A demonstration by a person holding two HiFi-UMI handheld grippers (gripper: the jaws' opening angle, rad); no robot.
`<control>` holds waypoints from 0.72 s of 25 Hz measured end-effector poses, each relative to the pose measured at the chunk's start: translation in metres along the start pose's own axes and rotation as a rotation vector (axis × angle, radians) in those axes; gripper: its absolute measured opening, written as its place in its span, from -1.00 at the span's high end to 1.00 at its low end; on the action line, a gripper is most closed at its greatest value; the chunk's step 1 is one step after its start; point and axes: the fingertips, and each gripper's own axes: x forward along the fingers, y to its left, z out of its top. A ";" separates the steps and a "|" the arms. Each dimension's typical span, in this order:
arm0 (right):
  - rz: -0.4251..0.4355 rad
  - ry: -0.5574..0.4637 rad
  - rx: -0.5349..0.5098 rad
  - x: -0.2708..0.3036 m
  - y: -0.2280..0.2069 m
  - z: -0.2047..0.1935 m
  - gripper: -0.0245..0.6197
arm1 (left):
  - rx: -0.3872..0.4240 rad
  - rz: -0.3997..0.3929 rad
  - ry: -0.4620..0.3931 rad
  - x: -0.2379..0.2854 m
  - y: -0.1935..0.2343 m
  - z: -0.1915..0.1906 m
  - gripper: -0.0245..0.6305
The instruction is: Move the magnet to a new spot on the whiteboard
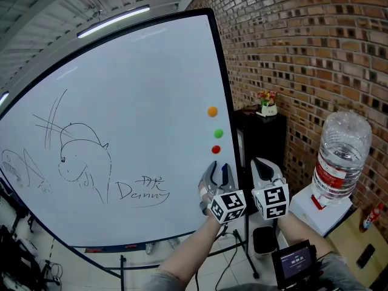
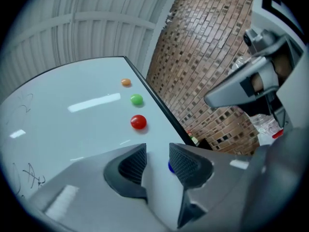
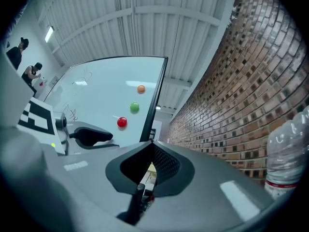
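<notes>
**A:** Surfaces first.

**B:** Whiteboard (image 1: 133, 102): smooth, glossy white in a thin dark frame, with a ceiling strip light reflected in it. Red magnet (image 1: 216, 150) was taken as the reference. It was a small, shiny, domed button near the board's right edge. Green magnet (image 1: 218, 133) sat directly above it and orange magnet (image 1: 212, 111) above the green. Both had the same round dome, and the three stood in a near-vertical line.

**A:** Anything else noted?

**B:** A black marker sketch (image 1: 79, 156) in thin lines, far left of the red magnet and slightly lower. Right of the red magnet, off the board, was a rough brick wall (image 1: 303, 53) in red-brown and dark courses. Further right and lower stood a clear, ribbed plastic water bottle (image 1: 341, 156) with a red label.

**A:** Left gripper?

**B:** Left gripper (image 2: 157, 151) sat just below the red magnet, close in front of the board. Its body was smooth grey plastic. Its pads (image 2: 133, 164) were dark with a fine cross-hatched grain. The jaws stood apart, with pale board surface showing between them.

**A:** The task magnet?

**B:** Blue magnet (image 2: 170, 166) lay on the board below the red magnet, inside that gap. It was tucked beside the inner face of the pad on the left gripper view's right. Only a curved blue sliver showed. The opposite pad was clear of it. Whether it touched the near pad could not be told.

**A:** Right gripper?

**B:** Right gripper (image 3: 151, 145) was lower than the red magnet and to its right, past the board's edge. It had the same grey shell and hatched pads. The tips met, with nothing held between them.
</notes>
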 end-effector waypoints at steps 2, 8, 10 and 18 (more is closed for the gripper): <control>0.014 -0.002 -0.001 0.004 0.006 0.002 0.90 | -0.018 0.011 -0.036 -0.002 0.012 0.012 0.47; 0.042 -0.017 -0.001 0.015 0.019 0.006 0.90 | -0.056 0.016 -0.096 0.004 0.031 0.045 0.47; 0.045 -0.022 -0.003 0.017 0.020 0.008 0.90 | -0.065 0.016 -0.082 0.010 0.033 0.045 0.47; 0.033 -0.027 -0.012 0.020 0.012 0.010 0.90 | -0.078 0.022 -0.086 0.014 0.031 0.043 0.62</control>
